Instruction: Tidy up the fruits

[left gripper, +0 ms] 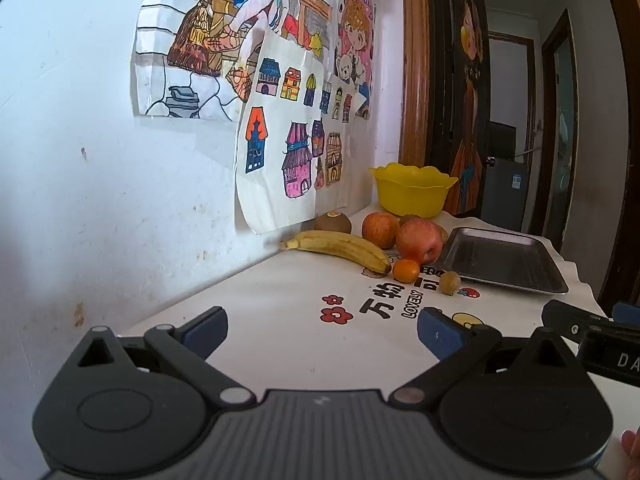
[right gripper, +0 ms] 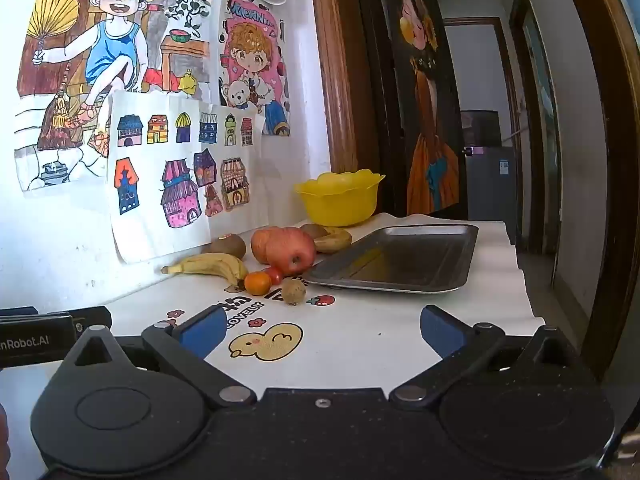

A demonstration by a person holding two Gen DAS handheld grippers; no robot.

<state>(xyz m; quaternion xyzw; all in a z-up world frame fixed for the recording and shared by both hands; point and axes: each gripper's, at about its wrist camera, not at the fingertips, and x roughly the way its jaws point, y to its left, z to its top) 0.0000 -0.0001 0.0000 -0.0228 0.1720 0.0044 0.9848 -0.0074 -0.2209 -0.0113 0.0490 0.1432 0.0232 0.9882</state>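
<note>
**Fruit heaped at the wall edge, both grippers released**

The fruits lie on the white printed cloth of the tabletop, along its wall edge: a curved, speckled banana (left gripper: 340, 246), two glossy red apples (left gripper: 418, 242), a fuzzy brown kiwi (left gripper: 333, 223) with a sticker, a small smooth orange (left gripper: 406, 271) and a rough tan longan-like fruit (left gripper: 450, 282). Beside them sits an empty, shallow metal tray (left gripper: 504, 260); behind, toward the far corner, a scalloped yellow plastic bowl (left gripper: 414, 190). Only the right wrist view shows a cherry tomato (right gripper: 274, 275) and a second banana (right gripper: 334, 239), mostly hidden behind the apples. The left gripper (left gripper: 322, 334) and right gripper (right gripper: 324, 330) hover spread wide, holding nothing.
</note>
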